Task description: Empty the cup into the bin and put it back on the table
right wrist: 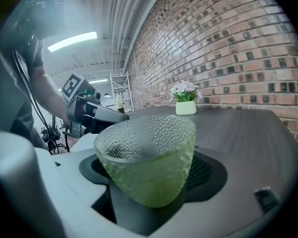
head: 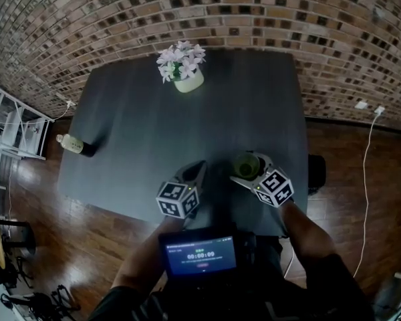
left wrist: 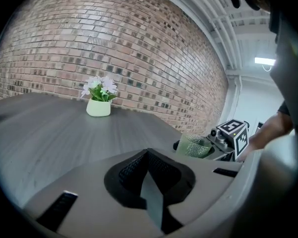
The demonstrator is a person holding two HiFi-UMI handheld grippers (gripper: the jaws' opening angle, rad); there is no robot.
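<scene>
A green dimpled glass cup sits between the jaws of my right gripper, whose pads press on its two sides; it leans a little and I see nothing inside it. In the head view the cup is over the near right part of the dark table, inside the right gripper. My left gripper hovers just left of it, jaws together and empty. In the left gripper view, the left gripper points across the table, with the cup and right gripper at the right.
A pale pot of white flowers stands at the table's far edge. A bottle lies at the left edge. A dark object sits by the right edge, a white rack far left, a cable on the wooden floor.
</scene>
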